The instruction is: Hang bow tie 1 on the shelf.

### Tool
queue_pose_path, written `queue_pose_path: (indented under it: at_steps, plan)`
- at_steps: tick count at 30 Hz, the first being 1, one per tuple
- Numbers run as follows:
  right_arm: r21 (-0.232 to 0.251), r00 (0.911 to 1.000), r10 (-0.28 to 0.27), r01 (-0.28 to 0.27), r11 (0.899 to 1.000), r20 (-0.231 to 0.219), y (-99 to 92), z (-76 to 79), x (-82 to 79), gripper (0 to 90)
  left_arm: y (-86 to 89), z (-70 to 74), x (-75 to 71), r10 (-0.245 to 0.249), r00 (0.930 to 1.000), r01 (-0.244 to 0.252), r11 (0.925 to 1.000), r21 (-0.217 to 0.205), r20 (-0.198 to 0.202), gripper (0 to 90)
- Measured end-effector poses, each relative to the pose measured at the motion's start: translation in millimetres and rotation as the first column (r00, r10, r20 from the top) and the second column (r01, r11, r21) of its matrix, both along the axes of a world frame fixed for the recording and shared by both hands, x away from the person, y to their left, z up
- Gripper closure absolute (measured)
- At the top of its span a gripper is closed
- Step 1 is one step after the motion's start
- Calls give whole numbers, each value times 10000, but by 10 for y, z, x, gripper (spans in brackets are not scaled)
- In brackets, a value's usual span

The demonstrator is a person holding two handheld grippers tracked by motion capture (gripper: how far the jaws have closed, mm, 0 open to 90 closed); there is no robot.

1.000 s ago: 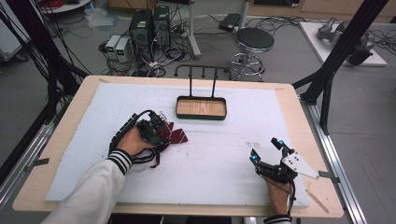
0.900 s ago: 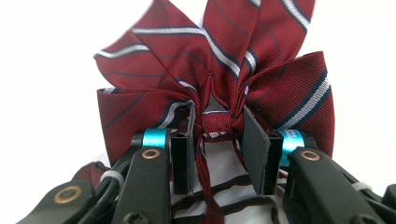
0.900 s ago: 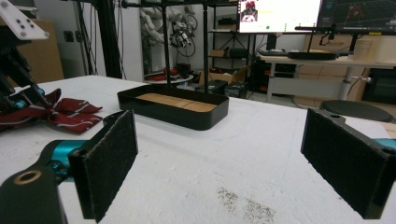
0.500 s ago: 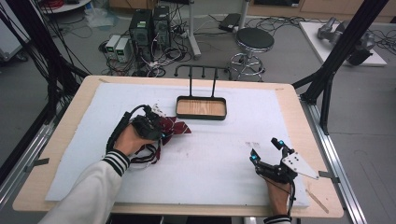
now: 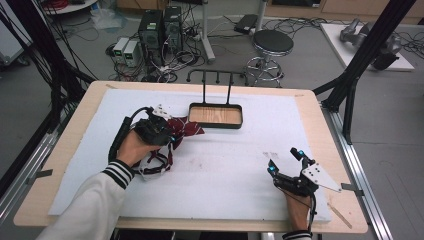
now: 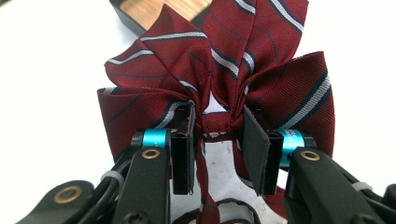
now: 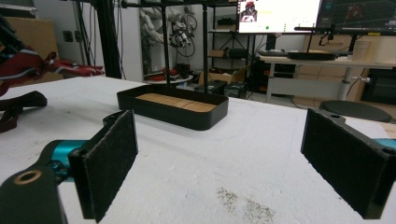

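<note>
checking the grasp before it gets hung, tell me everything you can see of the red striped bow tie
The bow tie is dark red woven fabric with white and navy diagonal stripes, folded into layered loops that fan out from a narrow stitched centre knot. A thin strap of the same fabric trails below, looping onto the white table cover. The left hand-held gripper pinches it at the knot, pads on either side. It sits lifted just left of the black wooden-floored tray.

3 cameras: 1 overhead, 2 jaw-mounted.
Looking forward and down from above; riding close behind each gripper's jaws; black tray (image 5: 216, 115) (image 7: 173, 108) shared at centre of high and right gripper views.
</note>
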State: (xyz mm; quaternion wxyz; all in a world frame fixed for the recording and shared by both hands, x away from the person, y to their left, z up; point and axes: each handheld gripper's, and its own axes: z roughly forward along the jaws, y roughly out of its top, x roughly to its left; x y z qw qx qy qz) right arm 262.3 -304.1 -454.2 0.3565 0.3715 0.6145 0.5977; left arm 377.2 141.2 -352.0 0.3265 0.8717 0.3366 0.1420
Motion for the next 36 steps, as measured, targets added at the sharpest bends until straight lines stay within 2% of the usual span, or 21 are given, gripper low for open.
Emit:
queue_pose_path:
  at_steps: [5, 10, 16, 21, 25, 27, 30, 36]
  plan:
    - [-2, 10000, 18, -18, 10000, -14, 1, -1, 0, 103, 31, 91, -27, 9, 9998, -6, 9999, -149, 214, 659]
    - [3, 10000, 12, -12, 10000, -42, 2, 0, -1, 103, 72, 198, -30, 145, 9985, -108, 9976, -690, 528, 659]
    - [-28, 10000, 22, -23, 10000, -9, 1, 0, 1, 103, 94, 291, -15, 288, 9959, -196, 9940, -1072, 857, 659]
    - [-19, 10000, 17, -17, 10000, -19, 1, -1, 0, 103, 112, 349, 32, 291, 9923, -101, 9878, -1555, 1203, 659]
    - [22, 10000, 11, -11, 10000, -43, 2, 0, -2, 103, 122, 374, 58, 492, 9891, -223, 9818, -1887, 1389, 658]
    - [27, 10000, 15, -15, 10000, -48, 2, 0, -2, 103, 129, 385, 73, 610, 9870, -280, 9763, -2144, 1487, 658]
    - [24, 10000, 28, -27, 10000, -41, 1, -1, -2, 103, 138, 396, 99, 629, 9839, -232, 9731, -2293, 1672, 658]
    - [12, 10000, 14, -14, 10000, -19, 0, -2, -1, 103, 177, 417, 200, 394, 9855, 69, 9626, -2710, 1650, 657]
